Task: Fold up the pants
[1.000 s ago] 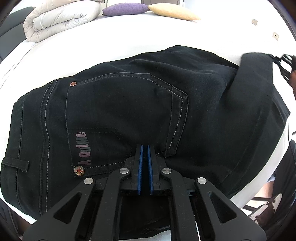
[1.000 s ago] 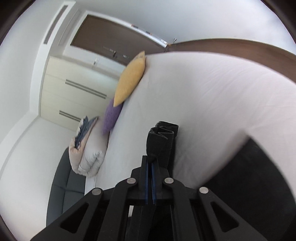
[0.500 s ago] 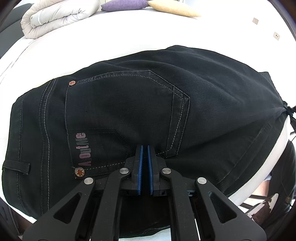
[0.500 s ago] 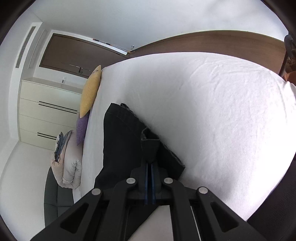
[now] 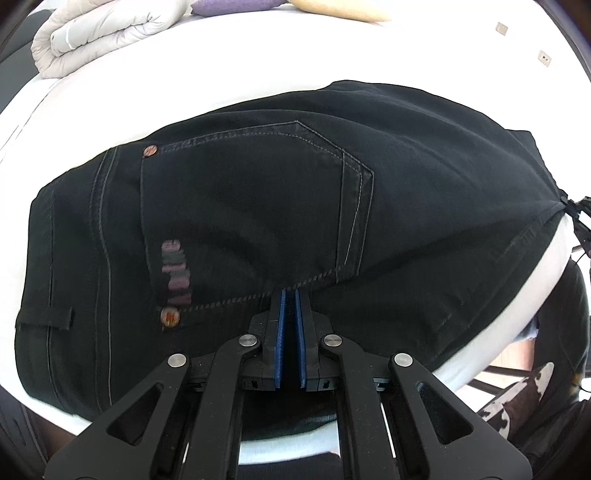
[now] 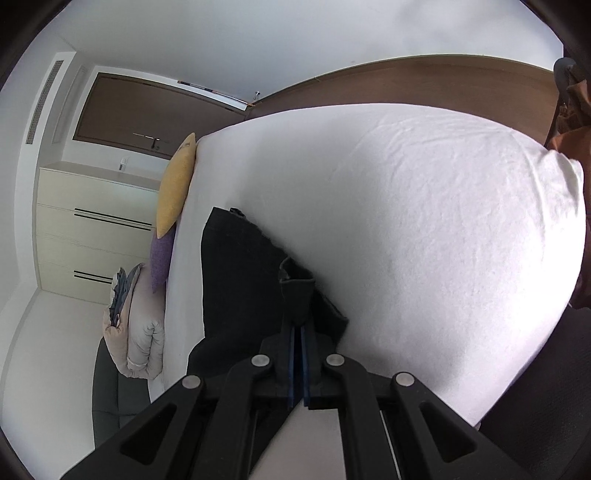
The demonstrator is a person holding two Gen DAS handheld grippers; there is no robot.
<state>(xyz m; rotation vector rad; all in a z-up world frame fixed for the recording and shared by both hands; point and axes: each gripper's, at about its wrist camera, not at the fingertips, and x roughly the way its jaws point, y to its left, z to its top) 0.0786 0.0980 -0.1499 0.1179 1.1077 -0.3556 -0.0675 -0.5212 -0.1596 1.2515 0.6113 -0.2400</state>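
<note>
Across the white bed [image 5: 258,85] the black jeans [image 5: 258,206] lie seat-up, back pocket [image 5: 251,206] facing my left camera, waistband and belt loop [image 5: 44,321] off to the left side of that view and the leg end running out to the right. So the long axis goes left to right in front of my left gripper [image 5: 290,295], and that's the line the next fold turns on.

My left jaws are pinched nearly together on the near edge of the jeans, right below the pocket's bottom seam, with only a thin sliver between the blue pads. I'd call that gripping cloth, though the fabric inside the pads is mostly hidden. My right gripper [image 6: 297,332] has its jaws clamped on a bunched bit of the dark denim, probably the hem end, and the cloth stands up out of the jaws while the rest trails down onto the sheet. In the left view that same end shows as a tight pulled point at the far right.

My guess: right hand is nearer the leg end, so it carries that end over toward the waistband while left just anchors. Watch for the layers slipping out of line.

No containers anywhere. Just a rolled duvet [image 5: 110,33], a purple pillow [image 6: 162,258] and a yellow pillow [image 6: 175,184] at the far end, plus a dresser [image 6: 92,229] beyond.
</note>
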